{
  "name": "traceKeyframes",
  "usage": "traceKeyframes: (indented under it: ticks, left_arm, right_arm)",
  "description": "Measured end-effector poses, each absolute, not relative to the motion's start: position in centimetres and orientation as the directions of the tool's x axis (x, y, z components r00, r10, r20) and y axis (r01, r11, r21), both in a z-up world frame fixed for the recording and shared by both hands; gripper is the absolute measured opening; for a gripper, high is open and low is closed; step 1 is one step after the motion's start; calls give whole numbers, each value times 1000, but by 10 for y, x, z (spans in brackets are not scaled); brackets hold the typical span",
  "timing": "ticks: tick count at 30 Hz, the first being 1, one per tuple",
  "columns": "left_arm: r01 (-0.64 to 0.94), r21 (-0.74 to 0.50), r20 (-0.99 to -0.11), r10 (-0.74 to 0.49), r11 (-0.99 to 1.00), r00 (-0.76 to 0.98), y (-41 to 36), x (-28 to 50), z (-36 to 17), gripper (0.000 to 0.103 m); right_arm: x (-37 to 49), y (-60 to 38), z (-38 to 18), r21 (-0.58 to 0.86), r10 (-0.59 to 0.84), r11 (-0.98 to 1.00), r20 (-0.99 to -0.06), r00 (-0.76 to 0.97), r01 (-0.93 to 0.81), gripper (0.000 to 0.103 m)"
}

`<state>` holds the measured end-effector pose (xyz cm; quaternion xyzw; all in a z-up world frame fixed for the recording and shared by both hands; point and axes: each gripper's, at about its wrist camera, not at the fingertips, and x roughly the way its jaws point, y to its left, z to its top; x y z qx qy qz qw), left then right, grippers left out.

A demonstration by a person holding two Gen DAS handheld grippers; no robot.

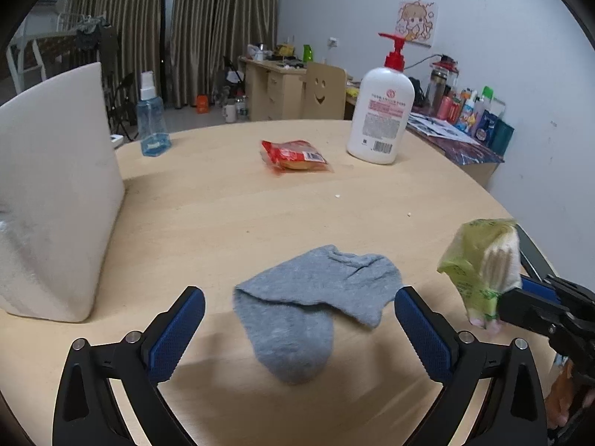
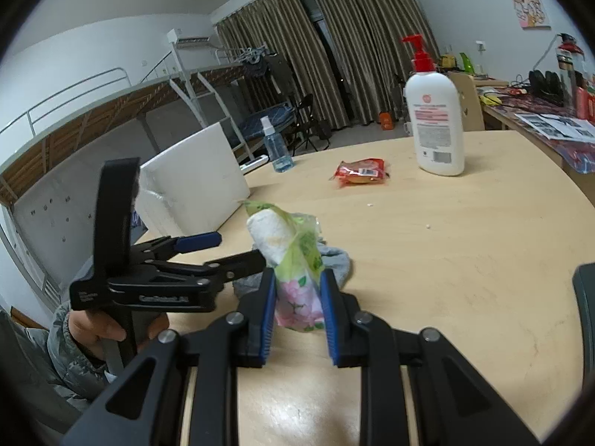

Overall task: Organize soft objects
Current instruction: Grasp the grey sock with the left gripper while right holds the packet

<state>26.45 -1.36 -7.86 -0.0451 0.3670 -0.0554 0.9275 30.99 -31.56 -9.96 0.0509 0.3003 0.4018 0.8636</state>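
The round pale-wood surface carries a white foam block, smooth and slab-shaped, at its left edge. The left gripper angles down over a grey knit sock lying crumpled flat, jaws wide apart, touching nothing. The right gripper, angled down and held above the surface to the sock's right, has its blue-padded jaws clamped on a tissue pack: thin green and pink floral plastic with white folded tissues showing. Farther back stand a white pump bottle with a red pump and an unreadable label, a clear blue spray bottle and a crinkled red snack packet.
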Motion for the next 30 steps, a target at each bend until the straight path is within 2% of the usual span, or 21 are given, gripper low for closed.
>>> traceKeyframes:
  ticks: [5,12,18,20,22,23,24,25,30]
  left_arm:
    - [68,-107,-715,-125,992,688,-22,277,-88,93]
    - [69,-78,-763,-104,995,638,-28,286,-99,72]
    - [68,-17,-769,-56,998,637,-34,287,-100,61]
    - [80,-6,-770,-56,997,636,-36,287,-100,52]
    - [99,5,-771,-59,995,633,-40,288,-98,36]
    - [108,8,-771,-62,994,634,-42,288,-98,31]
    - [123,11,-769,-71,992,636,-44,287,-98,20]
    - [136,13,-766,-77,991,638,-46,286,-98,15]
    - [203,42,-713,-114,978,692,-58,269,-87,12]
  right_arm:
    - [307,-326,-99,342,731,669,-466,499,-660,28]
    - [307,-336,-100,360,740,664,-444,505,-656,28]
    - [304,-340,-100,358,742,662,-438,507,-658,28]
    - [304,-342,-99,361,742,662,-437,508,-656,28]
    - [302,-342,-98,359,741,664,-435,512,-656,28]
    - [301,-343,-98,358,740,665,-433,514,-656,28]
    - [300,-343,-97,358,741,664,-431,515,-656,28]
    - [299,-344,-97,357,741,664,-430,516,-657,28]
    - [292,-348,-97,351,730,678,-426,534,-646,28]
